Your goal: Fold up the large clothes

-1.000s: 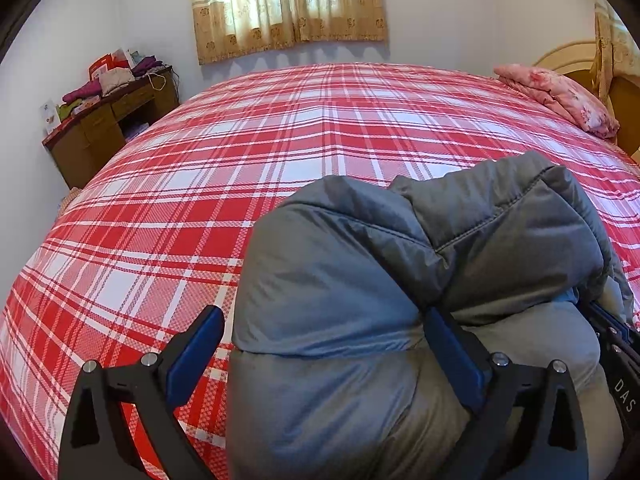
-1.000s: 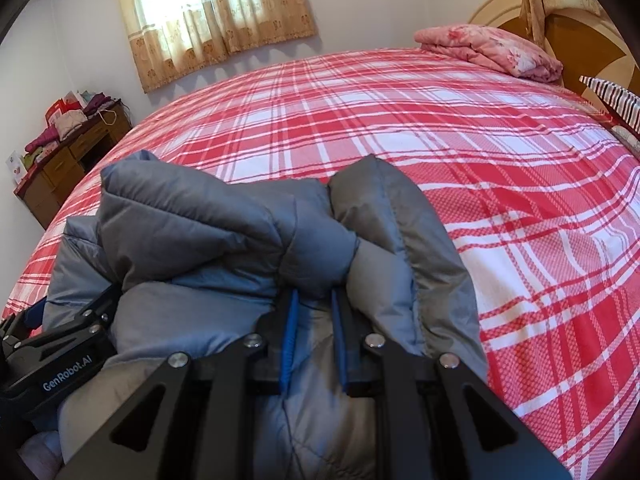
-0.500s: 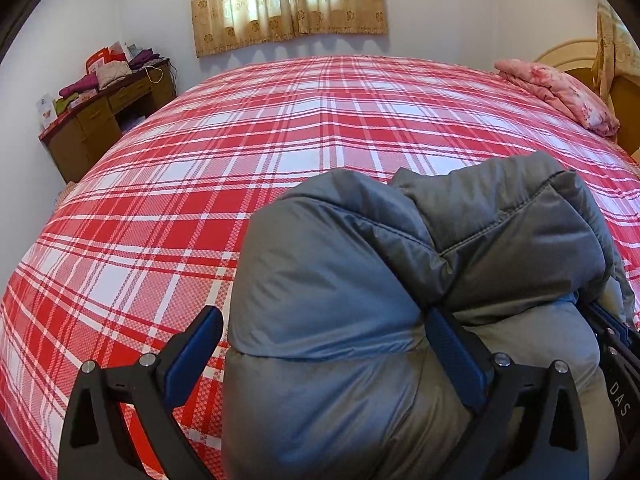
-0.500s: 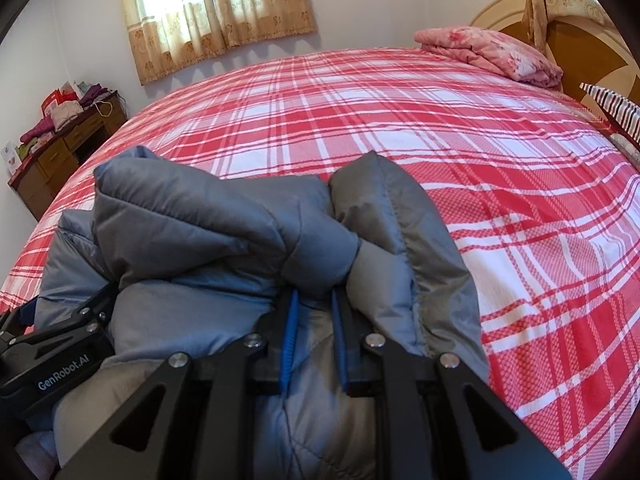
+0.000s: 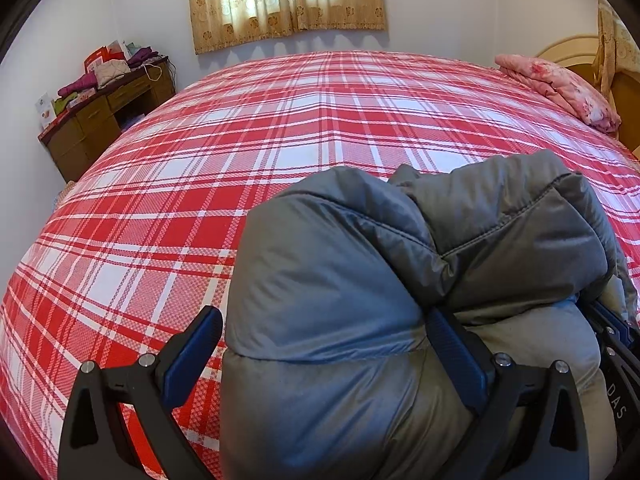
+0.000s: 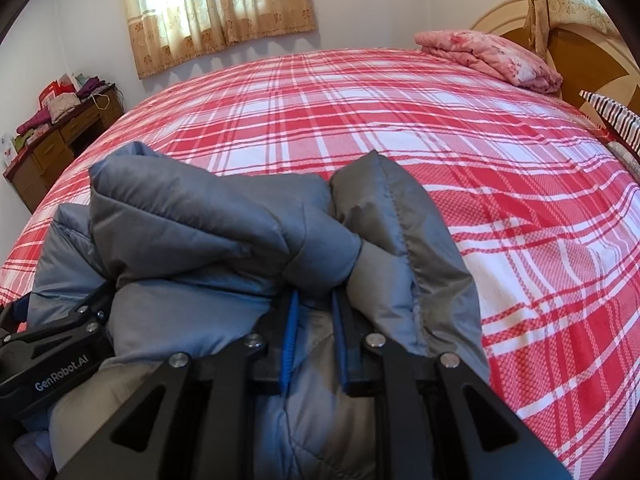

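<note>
Plaid bed point(image 5: 280, 152) below, both grippers tilt down: right gripper point(image 6: 314, 304) jaws pinch the grey jacket point(image 6: 224, 240); left gripper point(image 5: 320, 344) jaws gape around it (tips buried).

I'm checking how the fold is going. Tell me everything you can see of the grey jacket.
The grey jacket is a puffy quilted garment of smooth, slightly shiny fabric with stitched seams, bunched into thick rolls near the front of the red plaid bed. The right gripper is shut on a narrow fold of it. The left gripper straddles a wide bulge, its right finger pressed into the fabric and its left finger clear of it.
</note>
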{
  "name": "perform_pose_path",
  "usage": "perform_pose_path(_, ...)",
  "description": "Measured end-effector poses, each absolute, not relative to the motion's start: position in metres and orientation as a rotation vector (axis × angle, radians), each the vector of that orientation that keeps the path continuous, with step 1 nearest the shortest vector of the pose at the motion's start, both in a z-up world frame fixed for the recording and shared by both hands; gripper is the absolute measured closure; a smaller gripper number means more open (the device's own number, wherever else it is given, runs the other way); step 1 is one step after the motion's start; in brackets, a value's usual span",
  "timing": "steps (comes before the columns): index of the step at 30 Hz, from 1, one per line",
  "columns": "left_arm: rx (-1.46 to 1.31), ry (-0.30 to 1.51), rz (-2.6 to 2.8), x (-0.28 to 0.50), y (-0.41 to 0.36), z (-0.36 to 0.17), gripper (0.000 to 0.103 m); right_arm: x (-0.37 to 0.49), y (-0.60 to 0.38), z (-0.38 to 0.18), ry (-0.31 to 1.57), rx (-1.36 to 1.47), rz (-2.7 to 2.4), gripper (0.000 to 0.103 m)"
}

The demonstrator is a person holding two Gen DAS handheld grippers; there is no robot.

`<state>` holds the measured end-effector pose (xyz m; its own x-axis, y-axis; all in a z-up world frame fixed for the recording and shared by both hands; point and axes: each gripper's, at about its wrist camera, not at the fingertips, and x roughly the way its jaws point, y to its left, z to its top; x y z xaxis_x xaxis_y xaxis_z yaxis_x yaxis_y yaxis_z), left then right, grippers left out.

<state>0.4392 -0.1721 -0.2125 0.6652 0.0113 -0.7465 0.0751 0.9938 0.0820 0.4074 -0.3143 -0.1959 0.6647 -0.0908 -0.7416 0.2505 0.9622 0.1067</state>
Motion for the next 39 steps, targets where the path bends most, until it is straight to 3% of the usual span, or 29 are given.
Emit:
perform_pose_path(10,0.1,0.877,-0.068,0.436,-0.167,-0.207,0.001,0.409,-0.315,-0.194,0.828,0.216,-0.182,0.085)
perform_pose_path(13,0.027,0.884,-0.125,0.41,-0.149,-0.192,0.001,0.396,-0.318,-0.183,0.817,0.203,-0.162,0.079)
perform_pose_path(16,-0.048,0.856,-0.195,0.374,-0.124,-0.182,0.001,0.365,-0.324,-0.166,0.76,0.226,-0.146,0.046)
perform_pose_path(17,-0.057,0.85,-0.21,0.367,-0.121,-0.182,0.001,0.355,-0.327,-0.163,0.739,0.231,-0.154,0.027)
perform_pose_path(18,-0.06,0.846,-0.227,0.356,-0.115,-0.185,0.001,0.344,-0.33,-0.16,0.716,0.23,-0.173,0.019)
perform_pose_path(19,-0.061,0.849,-0.25,0.35,-0.113,-0.189,0.001,0.334,-0.331,-0.16,0.7,0.221,-0.182,0.018)
perform_pose_path(34,-0.088,0.851,-0.39,0.353,-0.13,-0.208,0.002,0.345,-0.354,-0.205,0.799,0.467,0.014,0.029)
perform_pose_path(35,-0.098,0.855,-0.403,0.354,-0.131,-0.209,0.006,0.345,-0.357,-0.206,0.8,0.487,0.035,0.033)
perform_pose_path(36,-0.102,0.852,-0.423,0.354,-0.133,-0.209,0.01,0.346,-0.359,-0.207,0.798,0.505,0.06,0.046)
perform_pose_path(37,-0.094,0.844,-0.431,0.352,-0.135,-0.207,0.019,0.348,-0.361,-0.209,0.796,0.533,0.101,0.051)
perform_pose_path(39,-0.057,0.824,-0.436,0.346,-0.142,-0.201,0.037,0.349,-0.363,-0.211,0.786,0.576,0.159,0.073)
